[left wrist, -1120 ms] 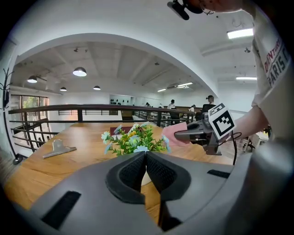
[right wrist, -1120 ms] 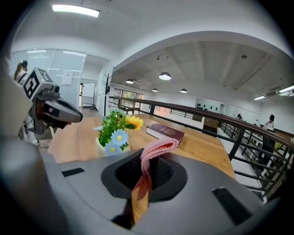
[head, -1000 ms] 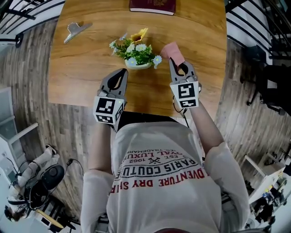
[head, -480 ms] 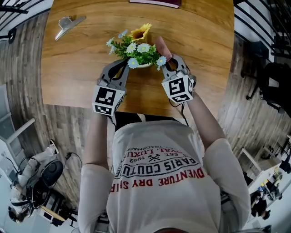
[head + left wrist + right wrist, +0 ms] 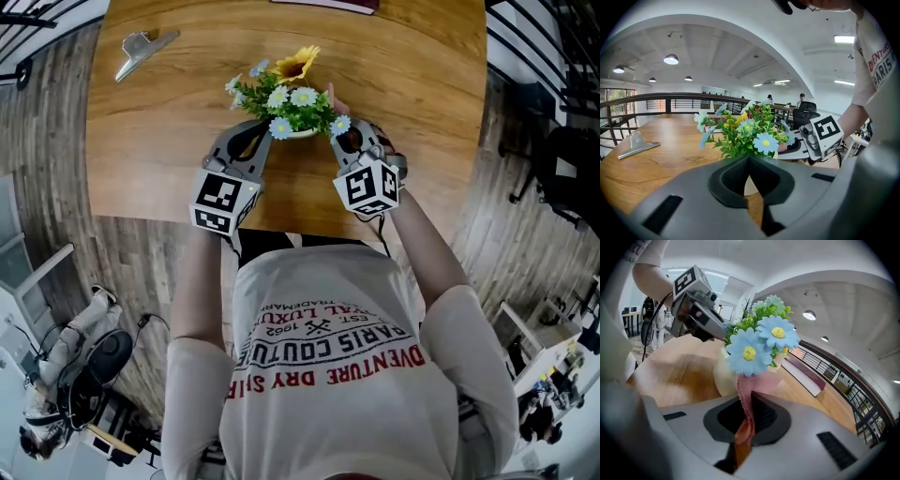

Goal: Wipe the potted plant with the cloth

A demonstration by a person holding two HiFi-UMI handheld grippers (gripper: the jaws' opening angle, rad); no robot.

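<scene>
Lowered beside plant (image 5: 286, 101), right tool (image 5: 749, 405) clamps cloth (image 5: 743, 386), perhaps glimpsed overhead; left tool (image 5: 749, 163) closed.

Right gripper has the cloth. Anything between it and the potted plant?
Nothing visible. The right gripper is shut on the pink cloth, whose free end lies right at the potted plant, under a blue flower. The left gripper sits shut on the pot's other side, out of the path.
</scene>
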